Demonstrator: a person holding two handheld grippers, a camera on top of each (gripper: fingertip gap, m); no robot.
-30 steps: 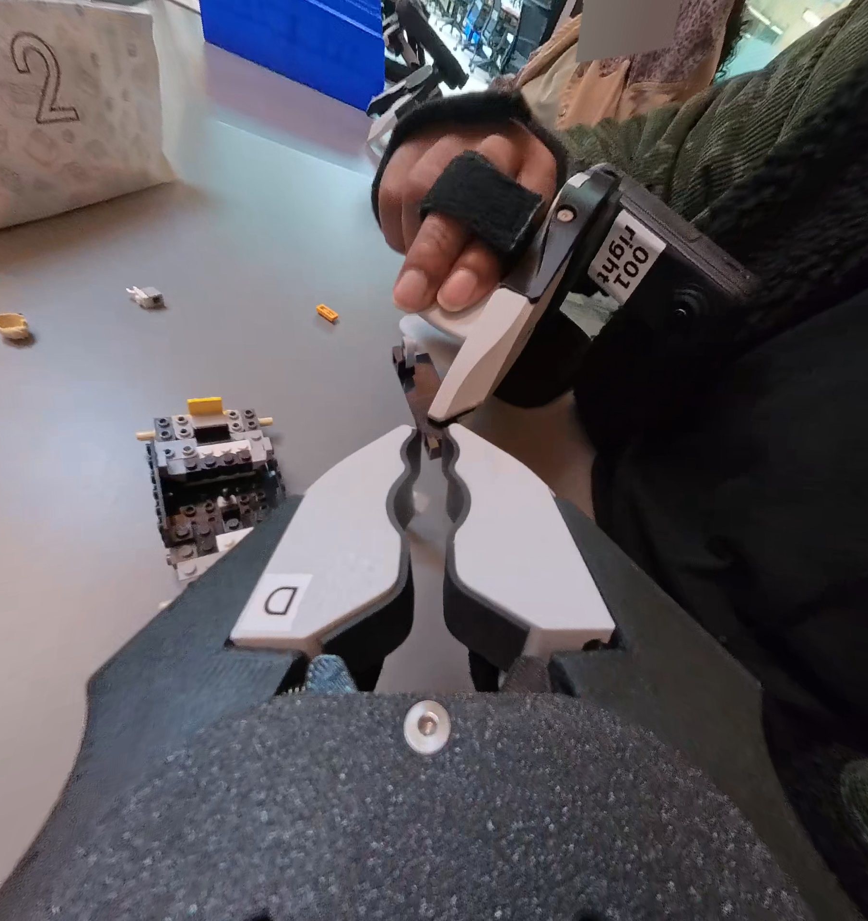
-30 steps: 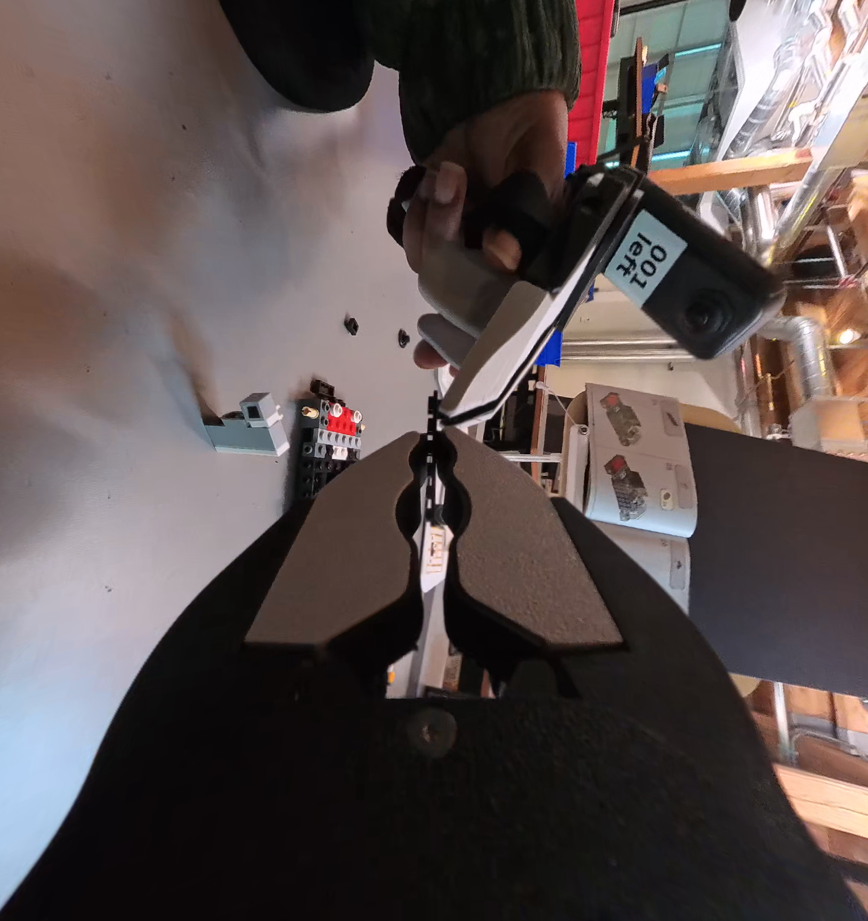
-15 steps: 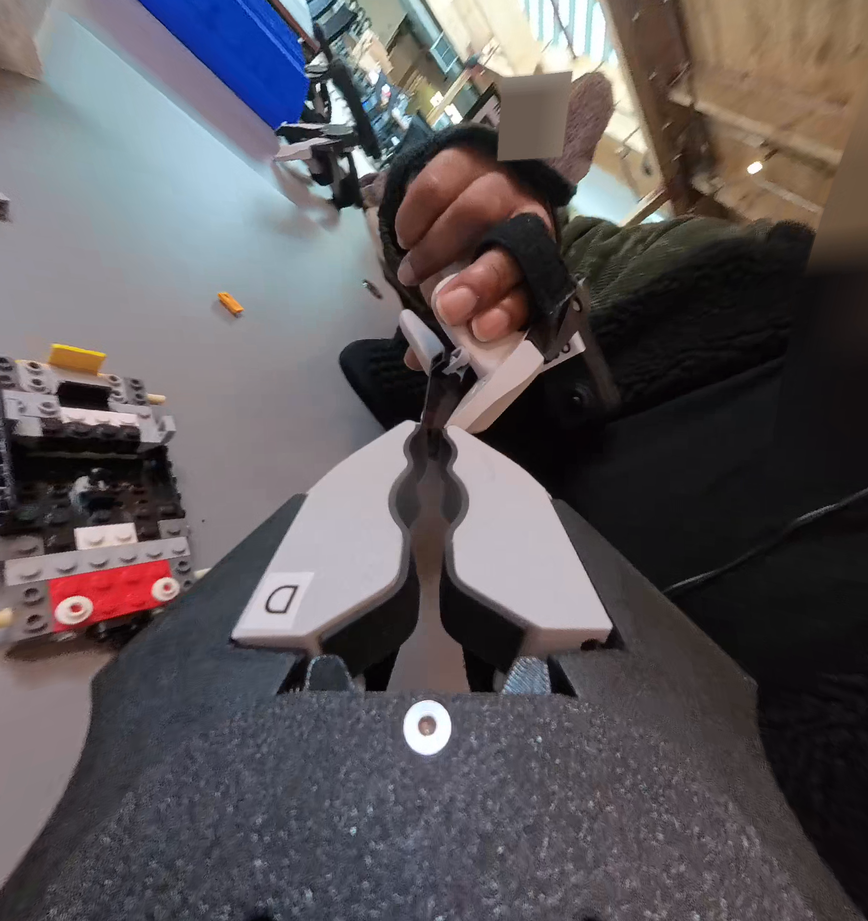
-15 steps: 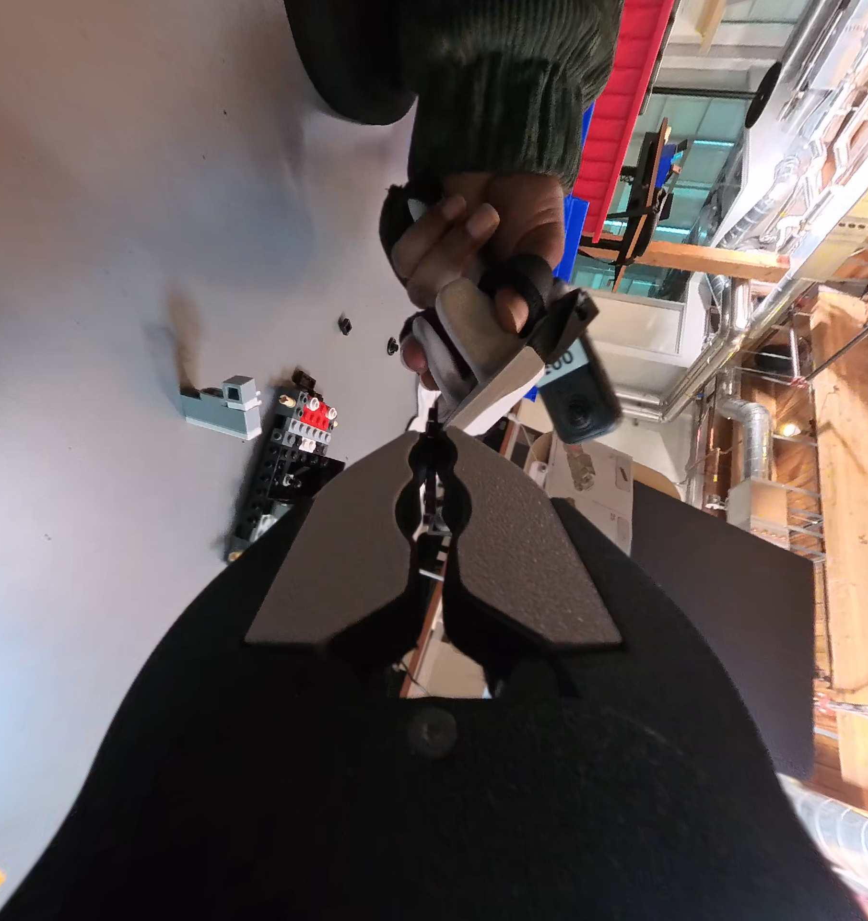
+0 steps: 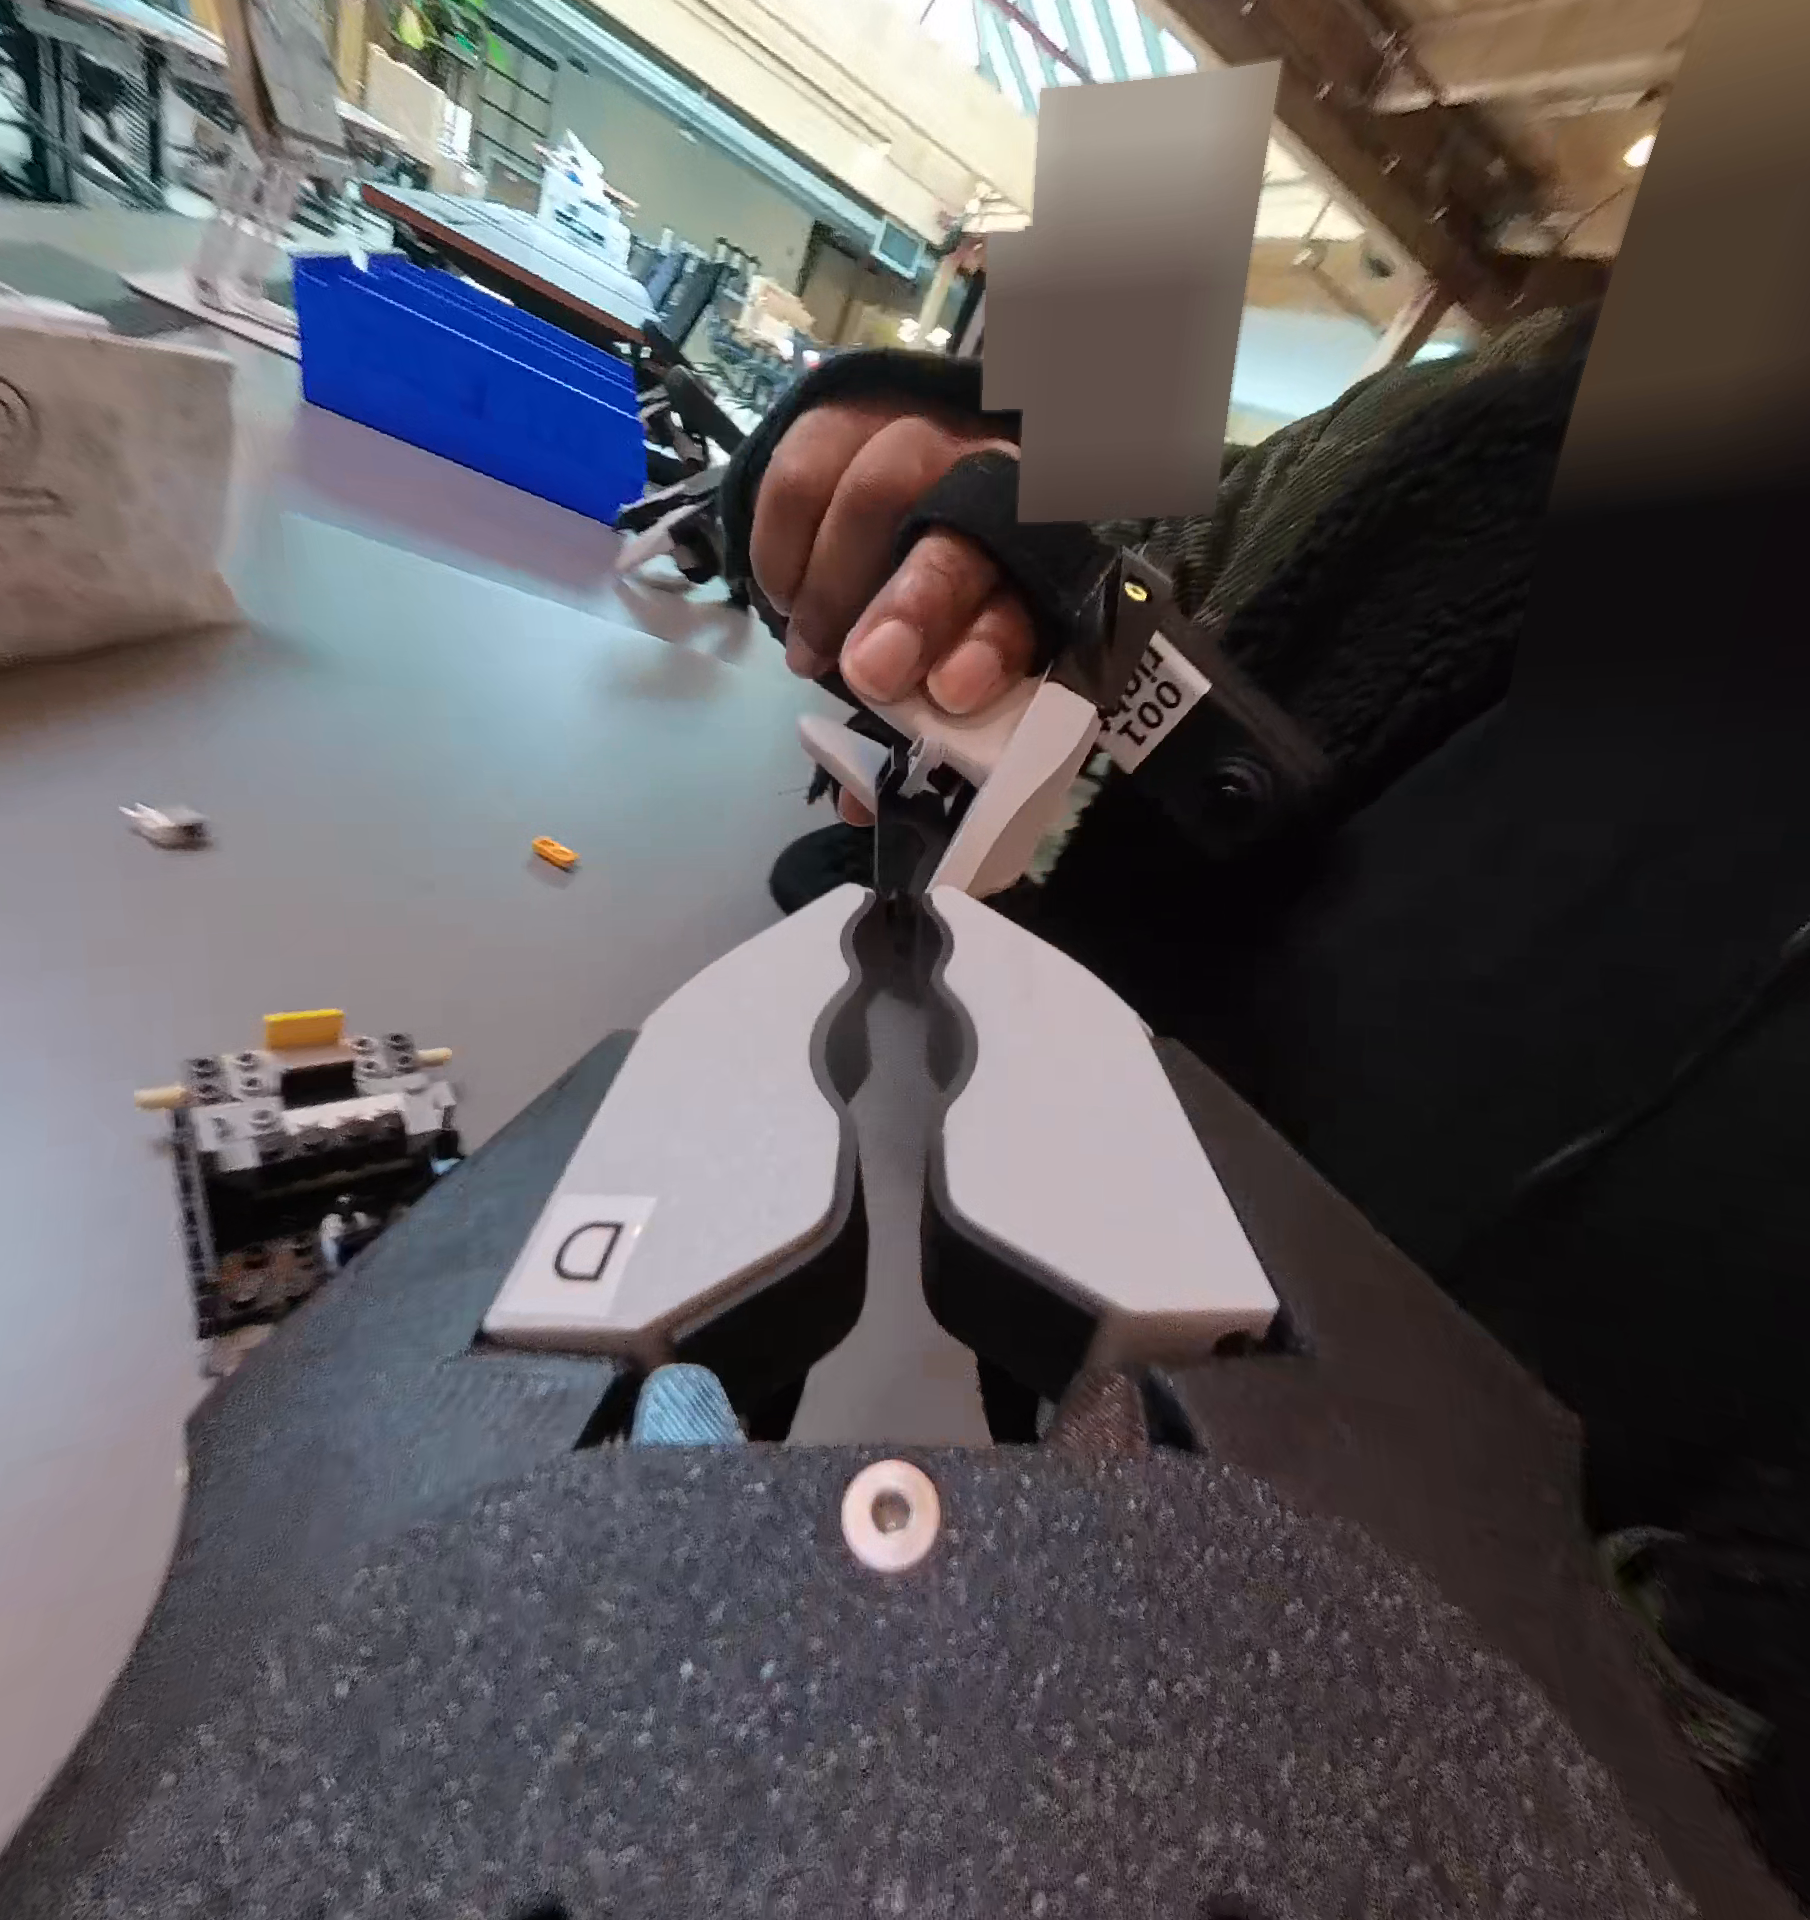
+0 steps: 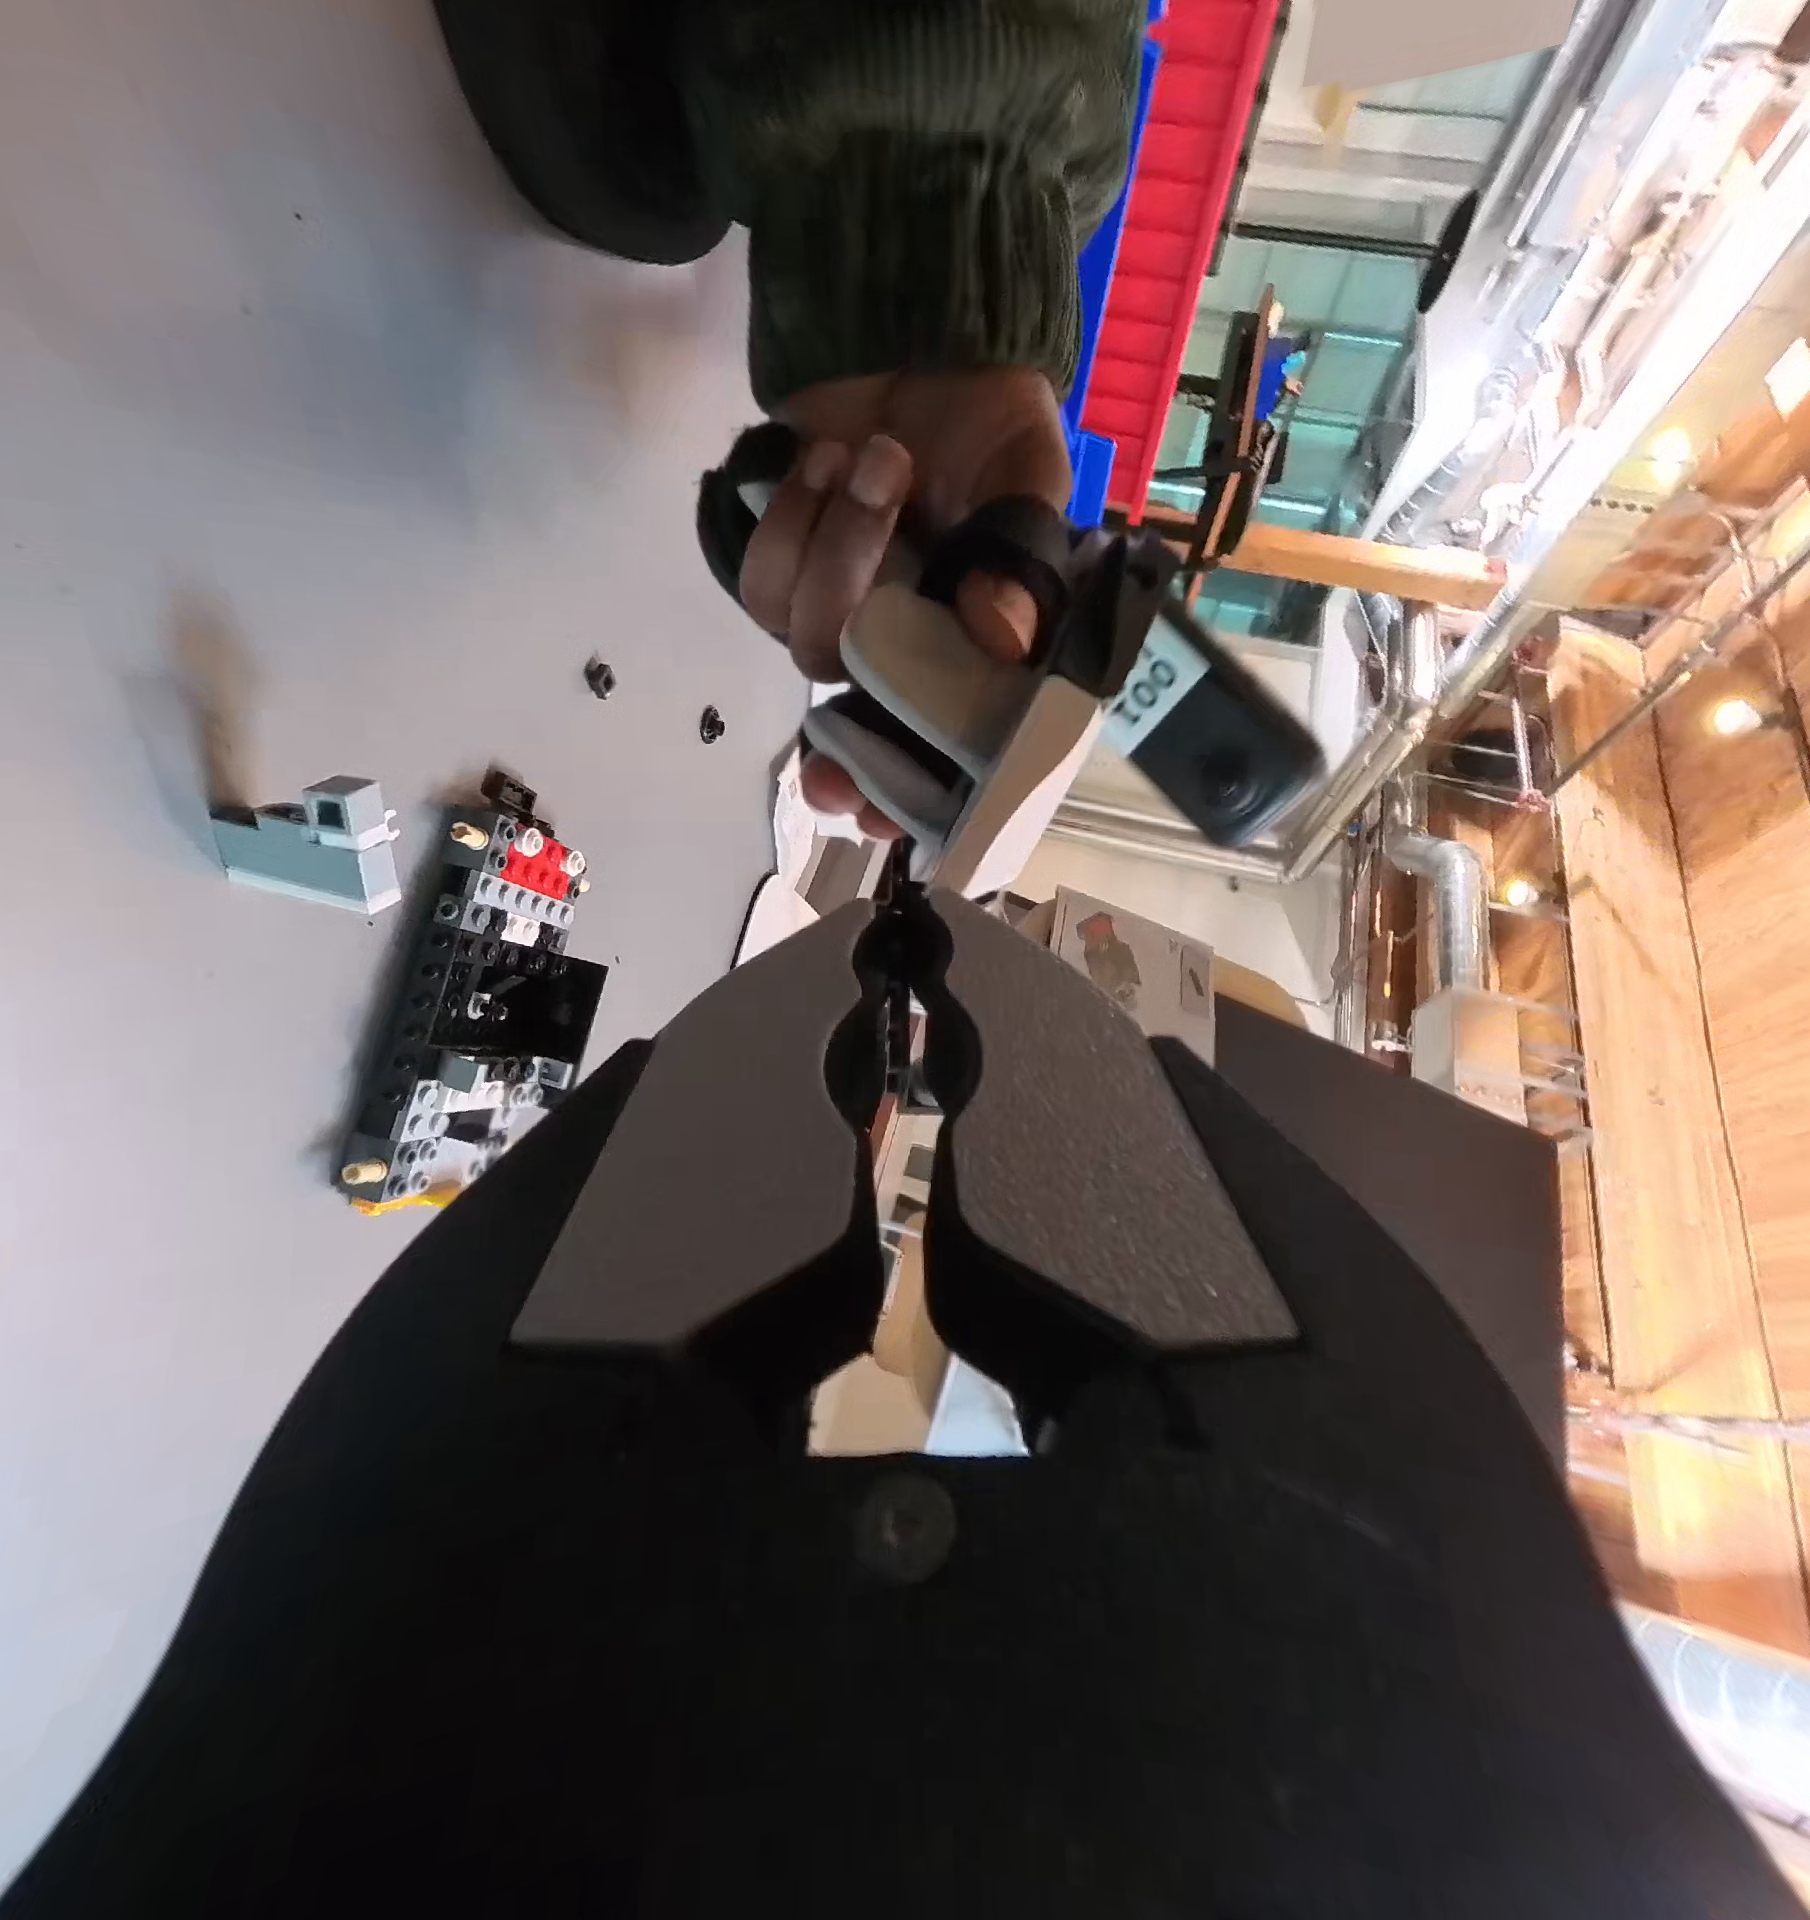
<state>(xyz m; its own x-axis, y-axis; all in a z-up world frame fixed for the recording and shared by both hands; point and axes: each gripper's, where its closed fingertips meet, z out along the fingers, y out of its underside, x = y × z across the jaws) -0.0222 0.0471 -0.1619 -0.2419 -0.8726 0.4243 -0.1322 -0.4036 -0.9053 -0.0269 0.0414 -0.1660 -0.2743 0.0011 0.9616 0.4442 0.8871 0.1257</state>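
Observation:
My two grippers meet tip to tip above the grey table [image 5: 361,727]. My left gripper [image 5: 897,906] is shut on the lower end of a thin black brick part [image 5: 901,844]. The right gripper's white fingers [image 5: 1026,800] clamp the part's upper end, with a hand around them. In the right wrist view my right gripper [image 6: 901,910] is shut on the same black part [image 6: 897,940], and the left gripper's fingers [image 6: 984,810] hold it from the far side. A black, grey and red brick model [image 5: 298,1132] lies on the table to the left and also shows in the right wrist view [image 6: 485,997].
A small orange piece [image 5: 555,852] and a small grey piece [image 5: 165,823] lie loose on the table. A grey brick block [image 6: 309,847] and two tiny black parts [image 6: 600,677] lie near the model. A blue bin [image 5: 465,395] and a white bag [image 5: 70,499] stand at the back. My two grippers' fingertips are within a few centimetres of each other. Both grippers' tips are roughly 11 cm from the grey brick block [image 6: 309,847].
Both grippers stayed tip to tip on the black part while tilting and swinging together. The left jaws closed slightly on it. The model stayed on the table.

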